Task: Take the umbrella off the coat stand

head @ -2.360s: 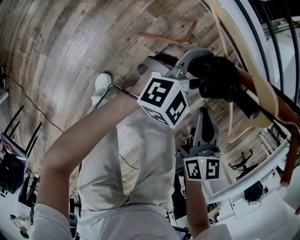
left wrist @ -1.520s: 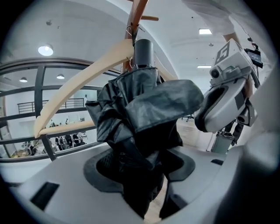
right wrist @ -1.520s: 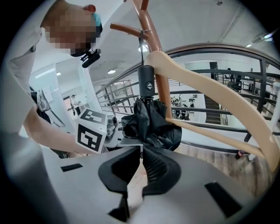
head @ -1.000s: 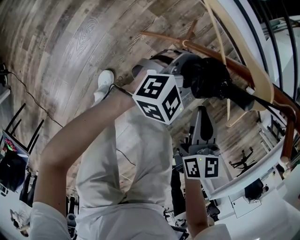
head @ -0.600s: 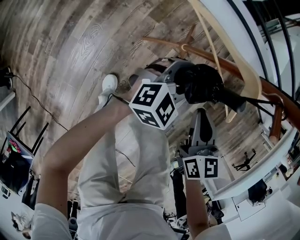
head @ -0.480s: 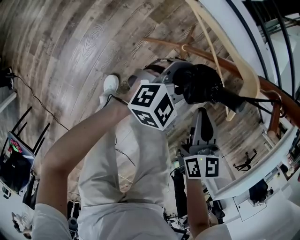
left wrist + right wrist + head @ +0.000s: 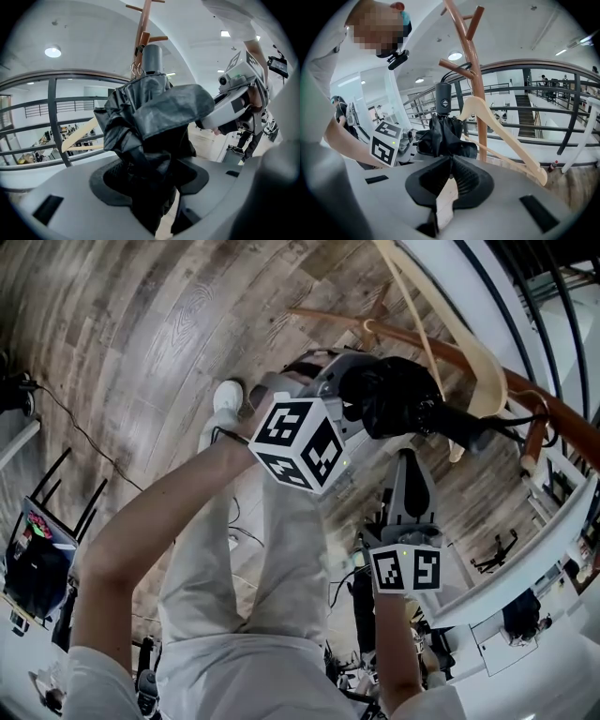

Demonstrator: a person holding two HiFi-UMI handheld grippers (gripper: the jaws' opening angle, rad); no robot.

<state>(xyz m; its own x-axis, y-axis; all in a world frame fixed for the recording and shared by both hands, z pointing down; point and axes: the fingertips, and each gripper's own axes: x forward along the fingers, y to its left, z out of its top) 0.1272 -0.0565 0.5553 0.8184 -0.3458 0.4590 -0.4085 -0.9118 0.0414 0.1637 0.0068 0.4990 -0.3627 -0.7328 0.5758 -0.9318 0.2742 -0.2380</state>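
Observation:
A black folded umbrella with a grey handle hangs beside the brown wooden coat stand. Its thin wrist cord loops over a peg of the stand. My left gripper is shut on the umbrella's bunched fabric, below the handle. In the head view the left gripper sits left of the umbrella. My right gripper is shut with nothing in it, a little short of the umbrella. In the head view the right gripper points up at the umbrella from below.
A pale wooden hanger hangs from the stand, right of the umbrella. A curved black railing with a white base runs behind the stand. The wood-plank floor and the person's legs and shoe lie below.
Both grippers have risen. The umbrella has gone up with the left gripper, higher along the coat stand. The right gripper has stayed shut and empty.

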